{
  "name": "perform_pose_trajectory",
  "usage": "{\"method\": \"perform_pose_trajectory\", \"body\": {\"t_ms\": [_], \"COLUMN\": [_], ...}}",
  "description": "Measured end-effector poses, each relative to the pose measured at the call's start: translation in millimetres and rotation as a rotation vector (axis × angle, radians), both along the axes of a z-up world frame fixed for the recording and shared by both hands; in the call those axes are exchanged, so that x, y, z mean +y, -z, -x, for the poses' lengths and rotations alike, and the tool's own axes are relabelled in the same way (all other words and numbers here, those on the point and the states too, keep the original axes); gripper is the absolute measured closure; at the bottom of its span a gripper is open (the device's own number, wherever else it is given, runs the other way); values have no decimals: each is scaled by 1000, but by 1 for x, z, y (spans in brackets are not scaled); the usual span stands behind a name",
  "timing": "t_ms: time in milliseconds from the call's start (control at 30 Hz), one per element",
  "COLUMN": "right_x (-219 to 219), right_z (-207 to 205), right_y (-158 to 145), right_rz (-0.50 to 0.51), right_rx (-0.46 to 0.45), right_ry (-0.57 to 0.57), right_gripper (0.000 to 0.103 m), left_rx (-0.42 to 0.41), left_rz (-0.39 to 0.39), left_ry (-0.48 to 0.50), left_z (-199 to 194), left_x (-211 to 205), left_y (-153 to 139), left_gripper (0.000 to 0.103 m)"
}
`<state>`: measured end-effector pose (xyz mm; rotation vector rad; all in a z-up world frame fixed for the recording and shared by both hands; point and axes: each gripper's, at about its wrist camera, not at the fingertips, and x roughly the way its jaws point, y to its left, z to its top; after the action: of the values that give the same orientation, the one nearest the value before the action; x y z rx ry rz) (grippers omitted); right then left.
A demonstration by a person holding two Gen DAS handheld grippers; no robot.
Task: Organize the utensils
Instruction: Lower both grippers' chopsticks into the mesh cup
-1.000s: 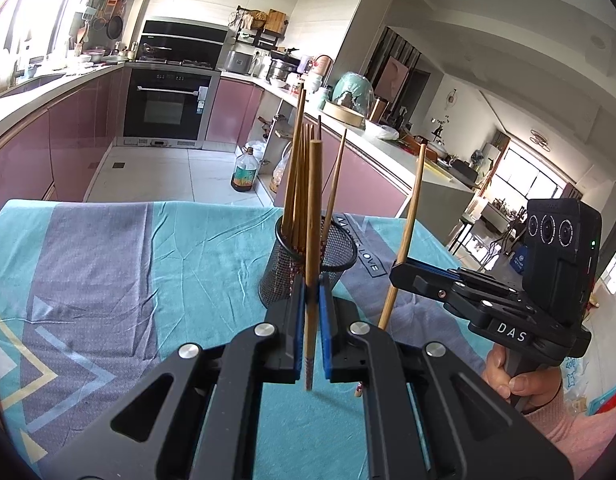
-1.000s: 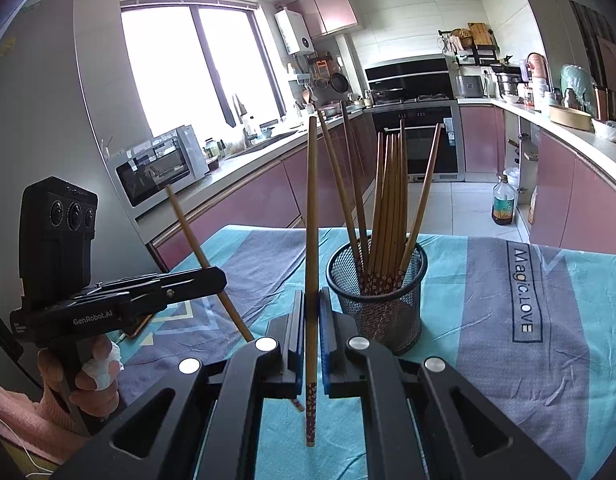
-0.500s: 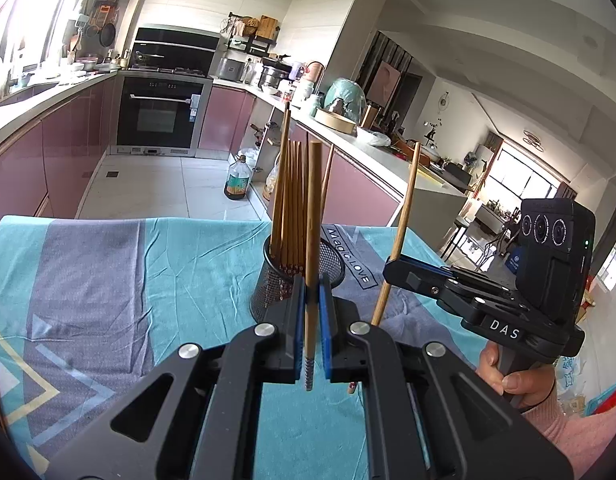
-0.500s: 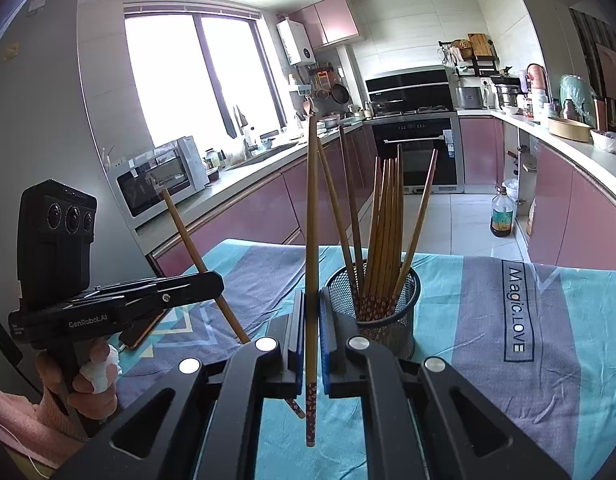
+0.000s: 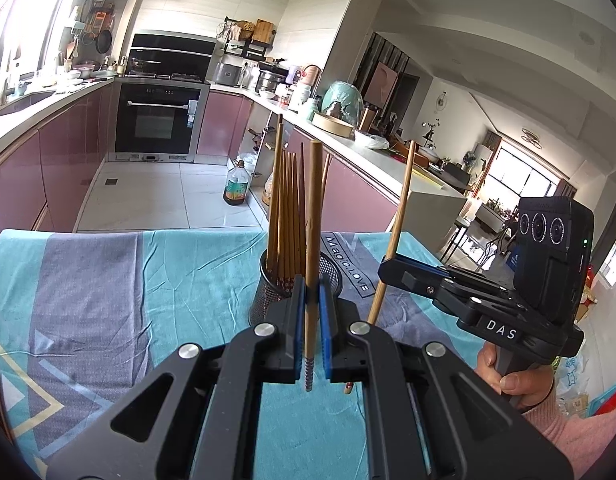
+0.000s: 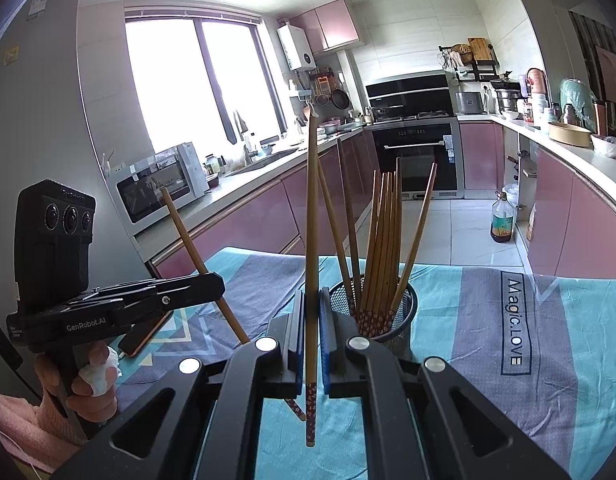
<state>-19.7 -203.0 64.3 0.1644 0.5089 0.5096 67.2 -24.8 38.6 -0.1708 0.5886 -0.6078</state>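
Right gripper (image 6: 311, 344) clamps an upright chopstick (image 6: 311, 216) just beside the mesh holder (image 6: 404, 320).

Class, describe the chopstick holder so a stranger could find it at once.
On the teal and grey tablecloth stands one black wire-mesh cup, left of the printed "Magic.LOVE" label. It alone stands upright on the cloth, packed with brown chopsticks fanning upward.

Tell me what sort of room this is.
A home kitchen, opening onto a living area: a built-in oven, pink cabinets under a long countertop, and a microwave by the window.
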Motion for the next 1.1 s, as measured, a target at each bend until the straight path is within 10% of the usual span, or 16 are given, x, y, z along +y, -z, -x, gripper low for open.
{"method": "perform_pose_trajectory", "body": {"t_ms": [1100], "right_x": [-2], "right_z": [-8], "right_y": [-12], "right_rz": [-3], "right_rx": [-22], "right_ry": [11], "right_gripper": [98], "left_rx": [-41], "left_rz": [-23], "left_ry": [2], "left_z": [7], "left_x": [-10], "left_y": [-21], "left_gripper": [96]}}
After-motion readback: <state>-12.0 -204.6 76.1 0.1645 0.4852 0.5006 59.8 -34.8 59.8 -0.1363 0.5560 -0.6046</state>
